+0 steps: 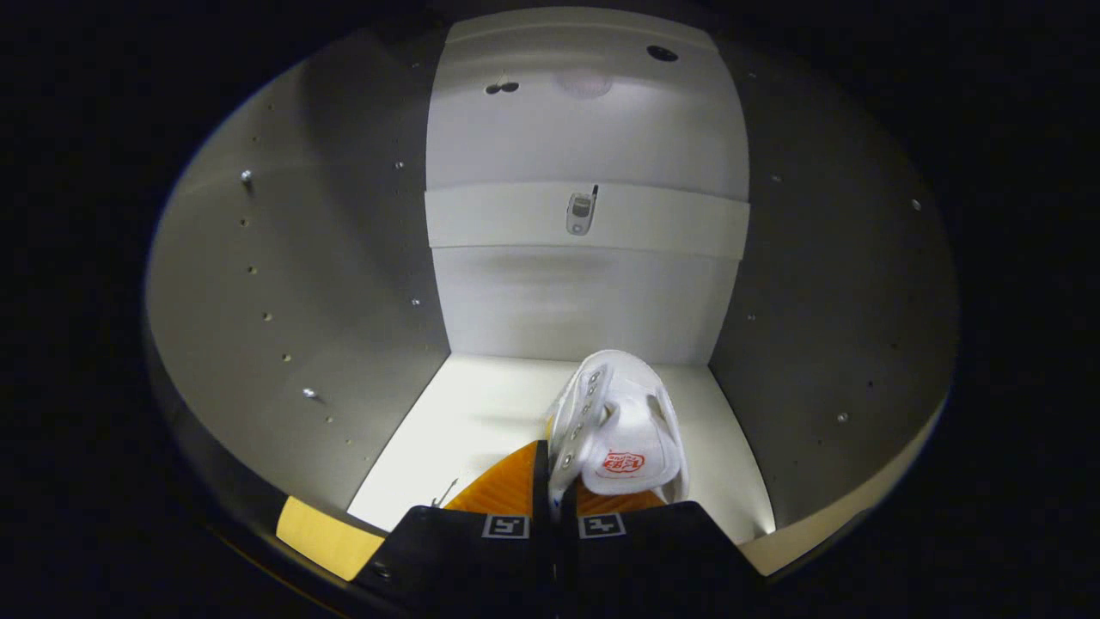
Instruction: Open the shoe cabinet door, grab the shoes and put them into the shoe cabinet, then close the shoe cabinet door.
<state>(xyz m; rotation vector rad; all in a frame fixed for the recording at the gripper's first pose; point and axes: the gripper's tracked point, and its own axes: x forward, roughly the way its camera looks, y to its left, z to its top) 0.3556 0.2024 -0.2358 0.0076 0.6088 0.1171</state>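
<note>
Placing step. We hold the white shoe (620, 421) inside the shoe cabinet (584, 301), just above its floor; the gripper (554, 503) fingers pinch its side wall. Next, we judge: lower, release, withdraw, then close the door.

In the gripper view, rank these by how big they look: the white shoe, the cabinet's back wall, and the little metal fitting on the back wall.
1. Back wall
2. Shoe, held in the tongs and nearest the camera, so it looks bigger than it is
3. Metal fitting
</note>
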